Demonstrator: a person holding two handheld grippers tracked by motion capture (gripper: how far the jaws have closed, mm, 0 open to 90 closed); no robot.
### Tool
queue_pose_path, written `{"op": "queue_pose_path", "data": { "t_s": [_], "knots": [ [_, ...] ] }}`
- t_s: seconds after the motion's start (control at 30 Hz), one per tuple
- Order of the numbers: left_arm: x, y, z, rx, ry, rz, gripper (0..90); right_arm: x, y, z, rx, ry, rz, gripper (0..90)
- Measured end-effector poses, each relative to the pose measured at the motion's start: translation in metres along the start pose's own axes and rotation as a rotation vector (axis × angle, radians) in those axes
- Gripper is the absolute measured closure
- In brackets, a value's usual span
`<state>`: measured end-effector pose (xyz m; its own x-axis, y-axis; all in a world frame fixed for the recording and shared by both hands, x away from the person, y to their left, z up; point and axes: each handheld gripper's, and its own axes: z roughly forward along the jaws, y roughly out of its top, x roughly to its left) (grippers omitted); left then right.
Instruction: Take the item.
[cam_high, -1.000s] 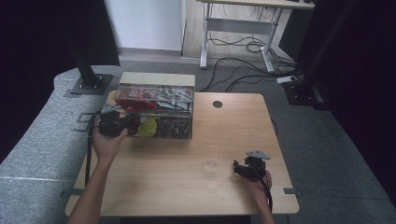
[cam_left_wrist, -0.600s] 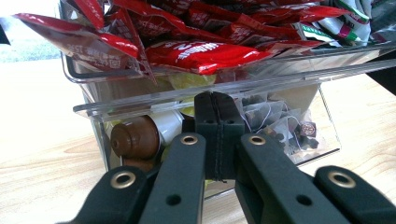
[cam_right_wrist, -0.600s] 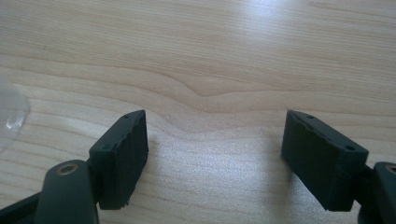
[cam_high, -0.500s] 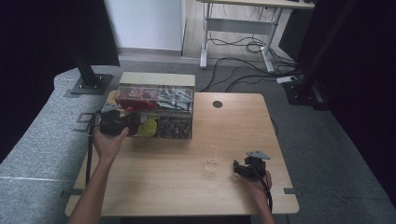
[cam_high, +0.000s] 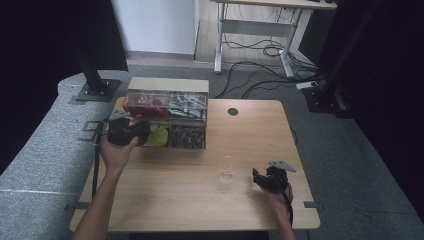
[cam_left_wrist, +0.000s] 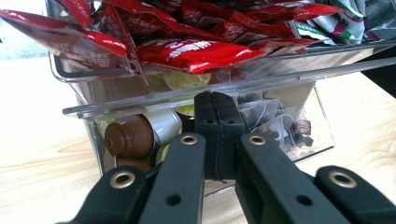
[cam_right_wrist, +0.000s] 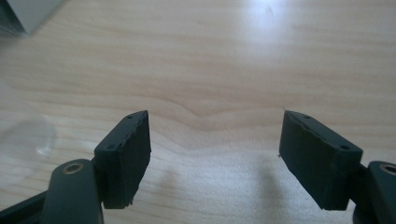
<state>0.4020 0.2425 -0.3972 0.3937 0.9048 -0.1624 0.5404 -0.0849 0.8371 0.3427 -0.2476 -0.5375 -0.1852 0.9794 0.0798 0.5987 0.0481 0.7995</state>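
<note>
A person sat at a light wooden table (cam_high: 175, 200), one two-jaw gripper in each hand. The left gripper (cam_left_wrist: 216, 116) was pushed up against the front of a clear plastic organizer box (cam_high: 167, 112). Its two black pads (cam_left_wrist: 205, 126) were pressed flat together with nothing caught between them, their tips at the edge of the box's lower tier. Just left of the pads sat brown coffee capsules (cam_left_wrist: 129, 137); just right of them lay pyramid tea bags (cam_left_wrist: 275, 122) with strings. Above the tips, the upper tray held a heap of red sachets (cam_left_wrist: 196, 51), with a few green and white packets (cam_left_wrist: 341, 21) further right.

The right gripper (cam_right_wrist: 215, 156) rested low over bare tabletop near the table's front right, well apart from the box. Its jaws stood wide apart and held nothing. Off to the left of its fingers (cam_right_wrist: 126, 156), near but not touching, stood an empty clear drinking glass (cam_high: 228, 169).
</note>
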Motion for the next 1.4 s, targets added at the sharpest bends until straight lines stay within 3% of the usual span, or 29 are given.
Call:
{"op": "queue_pose_path", "data": {
  "t_s": [0.37, 0.57, 0.97, 1.4],
  "knots": [
    [-0.001, 0.000, 0.000, 0.001, 0.003, 0.000, 90.0, 0.013, 0.023, -0.036, -0.113, 0.059, -0.012, 25.5],
    [-0.001, 0.001, 0.000, 0.004, 0.005, 0.004, 90.0, 0.021, 0.030, -0.048, -0.145, 0.075, -0.025, 25.6],
    [-0.003, 0.001, 0.001, 0.008, 0.000, 0.010, 90.0, 0.039, 0.039, -0.062, -0.185, 0.129, -0.041, 26.2],
    [-0.001, 0.001, 0.001, 0.009, 0.000, 0.014, 90.0, 0.067, 0.051, -0.063, -0.210, 0.189, -0.076, 28.6]
  ]
}}
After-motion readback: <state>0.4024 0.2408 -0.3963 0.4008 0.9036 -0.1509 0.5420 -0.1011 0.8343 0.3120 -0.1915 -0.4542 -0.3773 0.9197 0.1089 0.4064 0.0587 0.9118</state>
